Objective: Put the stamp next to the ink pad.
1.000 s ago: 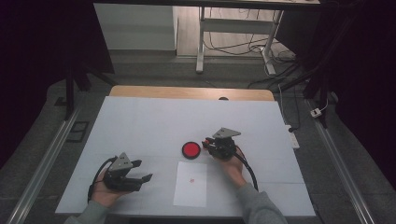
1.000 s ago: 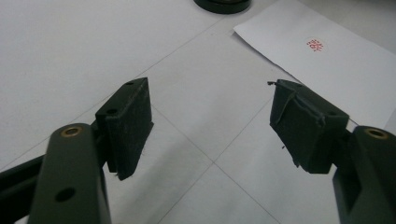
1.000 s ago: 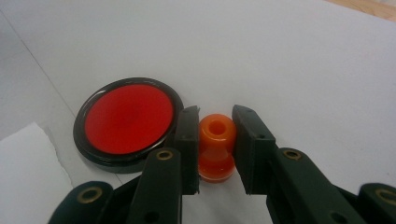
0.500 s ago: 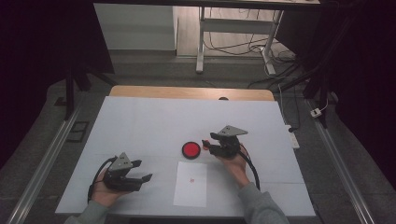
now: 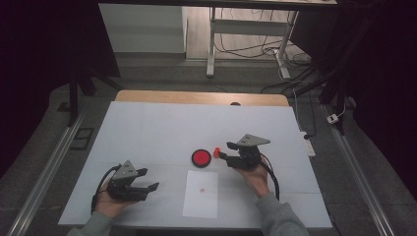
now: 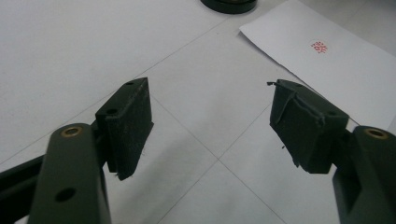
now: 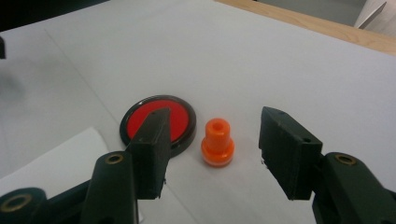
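The orange stamp [image 7: 217,144] stands upright on the bench [image 5: 147,128], its long axis vertical, the narrow handle end up and the wider base flat on the white surface. It sits just beside the round red ink pad [image 7: 159,122], on the side away from the bench's left edge, roughly midway between the left and right edges and nearer the near edge than the far wooden one. The right gripper [image 7: 212,154] (its jaws have just been opening) now stands released, one jaw on either side of the stamp with clear space between each pad and the orange body, so nothing is grasped. In the high view the stamp [image 5: 216,152] shows just ahead of that gripper's tips. The sheet of paper [image 5: 201,193] with a small red mark lies toward the near edge, close in front of the ink pad. The left gripper [image 6: 210,116] rests near the near left corner, jaws spread apart and empty over bare bench.
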`<state>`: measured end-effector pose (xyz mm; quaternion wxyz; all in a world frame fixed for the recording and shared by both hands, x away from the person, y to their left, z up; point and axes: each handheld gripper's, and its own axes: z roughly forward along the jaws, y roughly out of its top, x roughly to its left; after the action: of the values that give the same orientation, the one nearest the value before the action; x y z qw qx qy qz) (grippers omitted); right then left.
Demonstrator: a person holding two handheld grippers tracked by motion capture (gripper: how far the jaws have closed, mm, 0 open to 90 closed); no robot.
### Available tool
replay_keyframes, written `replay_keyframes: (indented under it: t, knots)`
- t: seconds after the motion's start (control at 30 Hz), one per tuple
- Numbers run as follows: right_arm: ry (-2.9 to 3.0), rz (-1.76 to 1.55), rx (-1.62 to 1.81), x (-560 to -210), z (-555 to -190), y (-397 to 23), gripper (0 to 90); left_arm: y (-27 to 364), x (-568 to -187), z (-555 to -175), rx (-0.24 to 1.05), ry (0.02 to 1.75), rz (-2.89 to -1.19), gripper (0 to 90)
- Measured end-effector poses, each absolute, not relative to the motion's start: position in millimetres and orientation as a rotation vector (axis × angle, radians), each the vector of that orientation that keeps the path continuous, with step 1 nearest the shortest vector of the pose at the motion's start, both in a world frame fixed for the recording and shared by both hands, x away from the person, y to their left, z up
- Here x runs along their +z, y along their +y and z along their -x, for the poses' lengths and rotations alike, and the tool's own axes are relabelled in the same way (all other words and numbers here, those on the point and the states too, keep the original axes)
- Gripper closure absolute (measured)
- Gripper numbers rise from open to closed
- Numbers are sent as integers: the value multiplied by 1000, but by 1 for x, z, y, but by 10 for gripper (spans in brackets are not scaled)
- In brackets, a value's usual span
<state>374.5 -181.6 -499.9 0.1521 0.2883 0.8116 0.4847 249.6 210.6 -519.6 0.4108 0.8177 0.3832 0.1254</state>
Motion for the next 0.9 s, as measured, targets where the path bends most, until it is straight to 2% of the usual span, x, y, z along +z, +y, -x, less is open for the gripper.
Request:
replay_keyframes:
  t: [0.9]
  knots:
    - [2292,-879,1322,-503,-293,-294,436,205,-520,-247,301,958,-2064,295]
